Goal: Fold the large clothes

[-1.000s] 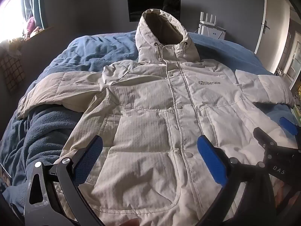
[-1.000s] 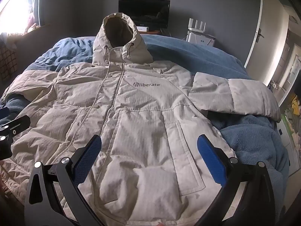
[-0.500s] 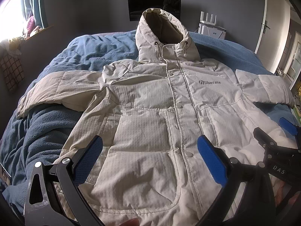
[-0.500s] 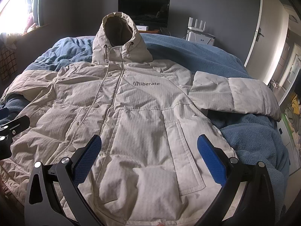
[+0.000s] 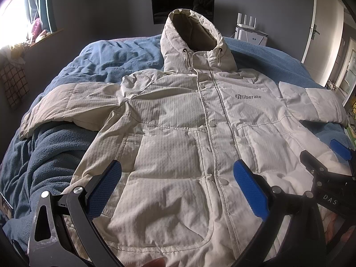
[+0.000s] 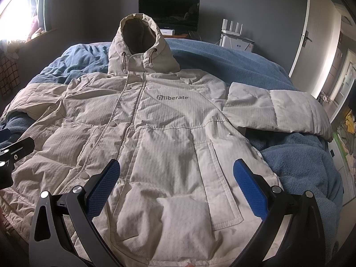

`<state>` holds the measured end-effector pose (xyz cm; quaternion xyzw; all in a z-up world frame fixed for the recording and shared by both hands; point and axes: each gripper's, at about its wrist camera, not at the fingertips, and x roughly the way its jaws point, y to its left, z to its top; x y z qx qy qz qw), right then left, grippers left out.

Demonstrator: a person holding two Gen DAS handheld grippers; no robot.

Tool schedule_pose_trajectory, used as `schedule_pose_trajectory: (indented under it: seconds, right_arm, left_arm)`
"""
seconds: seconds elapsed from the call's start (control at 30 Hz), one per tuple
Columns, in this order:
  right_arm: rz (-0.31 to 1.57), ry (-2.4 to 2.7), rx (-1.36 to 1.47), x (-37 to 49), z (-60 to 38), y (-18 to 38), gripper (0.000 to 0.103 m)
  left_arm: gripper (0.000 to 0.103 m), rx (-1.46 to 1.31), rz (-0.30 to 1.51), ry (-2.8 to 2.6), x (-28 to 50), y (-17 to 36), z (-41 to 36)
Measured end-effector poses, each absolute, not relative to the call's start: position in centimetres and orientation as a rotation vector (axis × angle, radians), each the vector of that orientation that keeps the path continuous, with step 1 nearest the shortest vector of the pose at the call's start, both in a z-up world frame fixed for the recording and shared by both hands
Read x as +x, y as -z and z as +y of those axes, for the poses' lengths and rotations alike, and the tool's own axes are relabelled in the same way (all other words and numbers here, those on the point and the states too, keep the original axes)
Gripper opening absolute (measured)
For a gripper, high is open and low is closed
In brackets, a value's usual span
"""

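Daylight from window [image 5: 13, 24] at upper left, blown out to white glare in both views. Rest of room dim; grey wall [image 6: 255, 4] in shade. Soft, broad shadows across jacket [image 5: 178, 133], brighter toward its right side in left wrist view. Strong fisheye bending at edges, door frame [image 6: 300, 33] curved; dark vignette in corners. Centre sharp, logo legible; rims slightly soft.
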<state>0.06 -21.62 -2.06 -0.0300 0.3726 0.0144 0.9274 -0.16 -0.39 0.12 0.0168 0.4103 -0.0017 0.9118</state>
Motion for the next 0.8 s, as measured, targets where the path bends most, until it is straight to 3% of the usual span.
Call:
schedule_pose_trajectory:
  seconds: [0.8]
  right_arm:
    - [0.770,-0.032,-0.059,0.19,-21.69,2.22,0.097]
  left_arm:
    - [0.097,0.036,0.851,0.005,-0.01,0.18,-0.52]
